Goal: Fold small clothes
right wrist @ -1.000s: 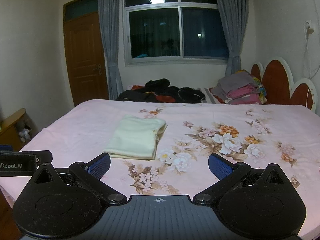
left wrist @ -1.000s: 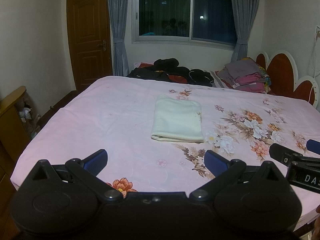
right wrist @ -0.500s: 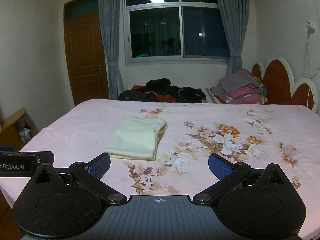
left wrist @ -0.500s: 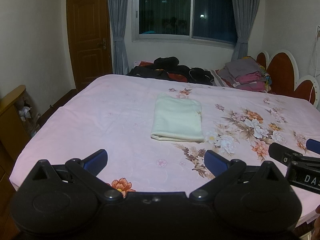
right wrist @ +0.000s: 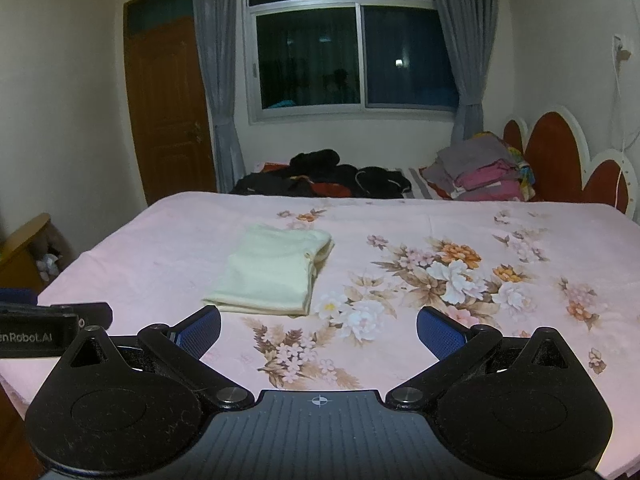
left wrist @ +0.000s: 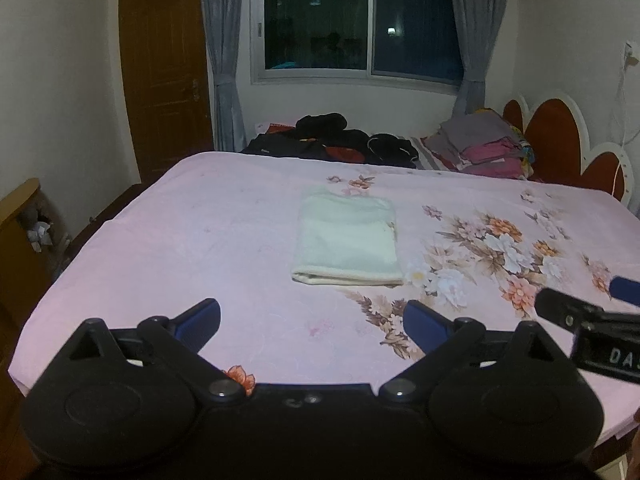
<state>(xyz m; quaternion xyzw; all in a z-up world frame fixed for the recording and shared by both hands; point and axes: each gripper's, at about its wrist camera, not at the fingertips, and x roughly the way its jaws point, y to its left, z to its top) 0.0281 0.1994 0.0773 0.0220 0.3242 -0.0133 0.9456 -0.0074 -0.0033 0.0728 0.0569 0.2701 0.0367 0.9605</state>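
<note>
Two grippers are held low at the near edge of the bed, both empty; neither touches cloth.

Left wrist view: the left gripper [left wrist: 312,314] has its jaws spread wide with nothing between them; beyond it, well apart, the pale garment [left wrist: 347,236] lies flat on the pink floral bedsheet [left wrist: 180,232], left of the printed flower cluster; it forms a neat rectangle with a doubled fold along its near edge; the tip of the right gripper [left wrist: 592,312] enters from the right side, also clear of the garment; from here its opening cannot be judged.

Right wrist view: the right gripper [right wrist: 319,326] likewise has its jaws spread wide and carries nothing; the pale garment [right wrist: 272,272] sits ahead and to the left, its layered open edges showing on the right-hand side, slightly uneven near the far corner; part of the left gripper [right wrist: 56,320] shows at the left margin; at the far side of the bed lie a heap of dark clothes [right wrist: 328,176] and a stack of folded laundry [right wrist: 484,172].

Assessment: this item appears fully folded, with no sleeve or flap loose; the remaining work is probably a small squaring of that far corner, or none; whether the dark heap belongs to the task cannot be determined.
</note>
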